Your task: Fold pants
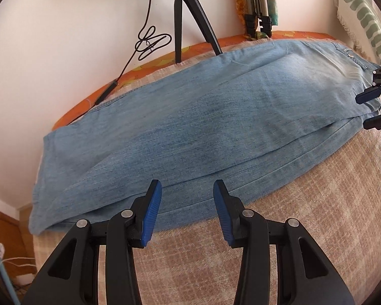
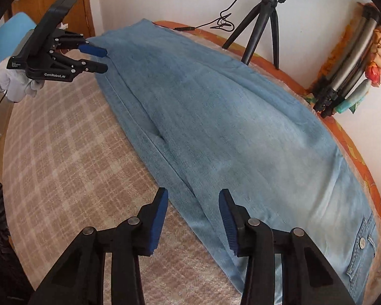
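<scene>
bed (image 1: 304, 228): checked beige cover | pants (image 1: 190, 117): light denim, folded lengthwise, flat along far side of bed | left gripper (image 1: 188, 212): jaws apart, empty, over near hem edge | right gripper (image 2: 193, 216): jaws apart, nothing clamped, over waist-end edge

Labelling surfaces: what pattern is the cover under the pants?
Beige-pink plaid with pale check lines, cover; clearest in the right wrist view.

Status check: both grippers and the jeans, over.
Left gripper open, empty, over leg-end edge. Right gripper open, empty, near waist end. Light blue denim pants folded lengthwise, flat on checked beige blanket. Nothing blocking.
</scene>
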Available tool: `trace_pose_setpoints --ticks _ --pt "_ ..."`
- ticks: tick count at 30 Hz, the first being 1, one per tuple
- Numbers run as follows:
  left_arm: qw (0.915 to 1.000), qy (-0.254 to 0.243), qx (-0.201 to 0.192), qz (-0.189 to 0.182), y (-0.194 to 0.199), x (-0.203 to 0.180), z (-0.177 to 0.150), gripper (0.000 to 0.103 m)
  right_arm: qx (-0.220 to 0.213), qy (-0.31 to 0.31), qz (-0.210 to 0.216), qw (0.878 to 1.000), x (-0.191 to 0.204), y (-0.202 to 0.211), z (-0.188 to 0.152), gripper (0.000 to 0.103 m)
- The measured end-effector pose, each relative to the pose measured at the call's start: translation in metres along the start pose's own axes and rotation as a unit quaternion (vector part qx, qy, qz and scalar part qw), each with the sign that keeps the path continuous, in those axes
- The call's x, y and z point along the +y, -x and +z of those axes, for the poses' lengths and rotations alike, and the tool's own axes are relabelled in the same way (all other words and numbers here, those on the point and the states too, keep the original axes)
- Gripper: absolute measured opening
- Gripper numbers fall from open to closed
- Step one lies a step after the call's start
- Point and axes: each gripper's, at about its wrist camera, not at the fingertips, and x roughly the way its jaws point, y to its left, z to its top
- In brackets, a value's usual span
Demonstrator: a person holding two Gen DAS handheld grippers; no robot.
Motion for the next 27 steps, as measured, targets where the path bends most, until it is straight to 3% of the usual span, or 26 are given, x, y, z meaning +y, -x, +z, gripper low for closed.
trace_pose_setpoints --ticks 3,6,8,11,13,20,21,22,23,27 --pt "0.9999 -0.015 0.003 -0.006 -0.004 0.001 0.002 0.041 0.017 0.026 -0.014 0.999 0.005 -0.014 0.005 0.041" --pt "0.9995 -0.029 0.006 -0.009 -0.009 -0.001 0.004 0.041 0.023 0.024 0.003 0.999 -0.001 -0.015 0.007 0.025" --pt "0.9991 -0.040 0.006 -0.013 -0.010 -0.004 0.006 0.041 0.021 0.015 0.007 1.000 -0.009 -0.011 0.009 0.006" --pt "0.9977 -0.067 0.001 -0.012 -0.009 -0.011 0.008 0.041 0.008 -0.005 0.026 1.000 -0.022 0.003 0.010 0.000" --pt "0.9965 -0.082 0.000 -0.010 -0.010 -0.016 0.010 0.041 0.000 -0.010 0.007 1.000 -0.027 0.009 0.011 0.000" --pt "0.9930 -0.117 -0.001 -0.014 -0.015 -0.034 0.017 0.041 -0.026 -0.025 0.036 0.999 -0.035 0.023 0.012 0.001" --pt "0.9914 -0.131 -0.001 -0.007 -0.016 -0.038 0.016 0.041 -0.018 -0.024 0.040 0.999 -0.031 0.022 0.013 0.006" --pt "0.9904 -0.138 0.000 -0.005 -0.017 -0.041 0.016 0.041 -0.011 -0.023 0.050 0.998 -0.027 0.020 0.012 0.027" --pt "0.9903 -0.138 0.001 -0.007 -0.018 -0.042 0.017 0.041 -0.012 -0.020 0.055 0.998 -0.023 0.018 0.011 0.040" --pt "0.9933 -0.114 0.001 -0.018 -0.022 -0.037 0.021 0.041 -0.004 0.001 0.046 0.999 -0.008 0.000 0.014 0.033"
